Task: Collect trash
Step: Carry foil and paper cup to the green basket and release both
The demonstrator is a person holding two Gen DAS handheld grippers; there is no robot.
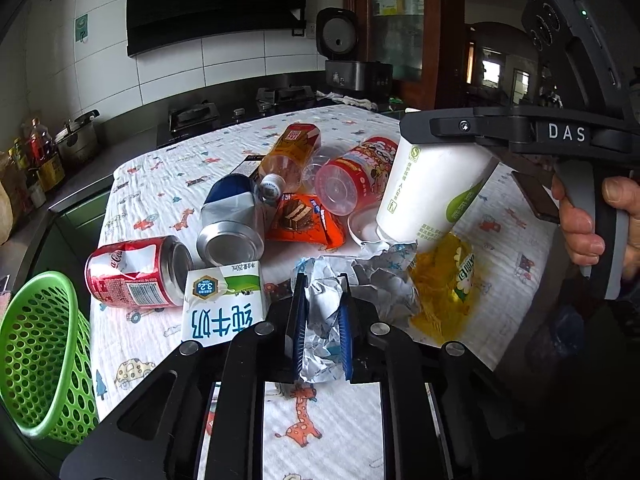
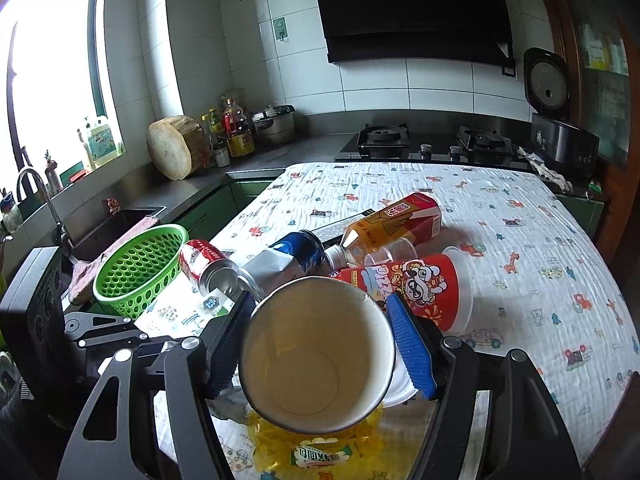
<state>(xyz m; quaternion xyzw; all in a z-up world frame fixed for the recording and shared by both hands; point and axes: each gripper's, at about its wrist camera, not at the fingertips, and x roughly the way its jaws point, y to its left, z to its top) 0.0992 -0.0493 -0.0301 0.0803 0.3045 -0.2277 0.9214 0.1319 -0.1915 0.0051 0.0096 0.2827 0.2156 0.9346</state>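
Observation:
Trash lies piled on a table with a patterned cloth (image 1: 152, 196). My left gripper (image 1: 322, 320) is shut on a crumpled silver wrapper (image 1: 324, 316) near the front edge. My right gripper (image 2: 320, 340) is shut on a white paper cup (image 2: 316, 364), held tilted above the pile; the cup also shows in the left wrist view (image 1: 428, 188). A green basket (image 1: 40, 352) sits off the table's left edge, also in the right wrist view (image 2: 140, 268). Around lie a red cola can (image 1: 132, 272), a milk carton (image 1: 224, 304), a blue and silver can (image 1: 232, 220) and a yellow wrapper (image 1: 444, 284).
An orange snack wrapper (image 1: 304, 220), a red plastic cup (image 1: 356, 176) and an orange drink bottle (image 1: 288, 156) lie further back. A stove (image 2: 432, 144), a rice cooker (image 2: 560, 136) and a sink (image 2: 116, 224) line the counter behind and left of the table.

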